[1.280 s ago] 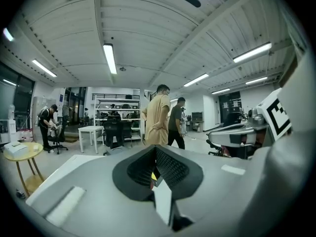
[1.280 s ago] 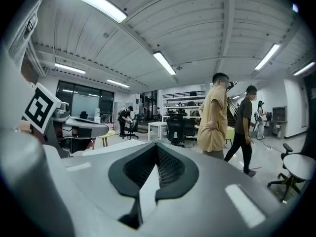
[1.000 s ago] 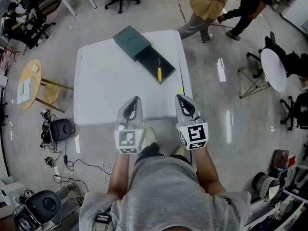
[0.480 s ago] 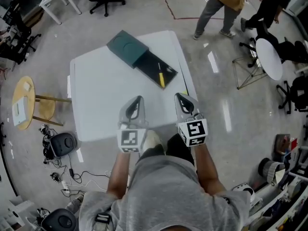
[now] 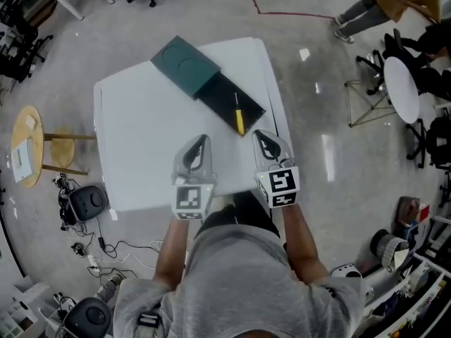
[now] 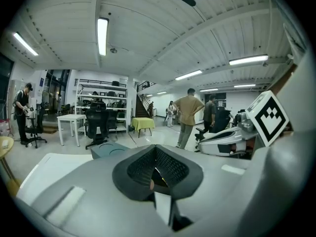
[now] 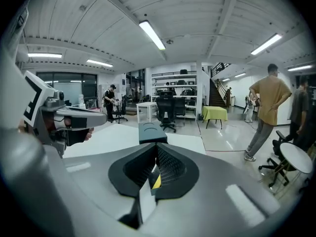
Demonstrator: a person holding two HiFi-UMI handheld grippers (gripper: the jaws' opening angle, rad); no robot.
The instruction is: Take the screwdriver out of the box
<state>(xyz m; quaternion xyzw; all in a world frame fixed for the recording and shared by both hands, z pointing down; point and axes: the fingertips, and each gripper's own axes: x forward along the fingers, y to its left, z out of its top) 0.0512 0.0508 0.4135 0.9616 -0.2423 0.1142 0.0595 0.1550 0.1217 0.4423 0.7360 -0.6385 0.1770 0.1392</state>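
Note:
A dark green box (image 5: 184,62) lies on the far part of the white table (image 5: 141,139), and its black drawer (image 5: 227,97) is slid out toward me. In the drawer lies the screwdriver (image 5: 239,118), its yellow handle nearest me. My left gripper (image 5: 199,141) hovers over the table's near part, shut and empty. Just short of the handle is my right gripper (image 5: 262,136), also shut and empty. In the left gripper view the box (image 6: 108,151) shows past the shut left gripper (image 6: 155,148). In the right gripper view the box (image 7: 149,131) lies straight ahead of the right gripper (image 7: 157,148).
A round wooden stool (image 5: 28,146) stands left of the table, with black devices and cables (image 5: 88,203) on the floor. At the right are a round white table (image 5: 402,90), a folding stand (image 5: 366,104) and chairs. A person's legs (image 5: 363,13) show at the top right.
Both grippers have moved forward over the table and slightly down, closer to the box's open drawer. The people at the top have shifted toward the right edge.

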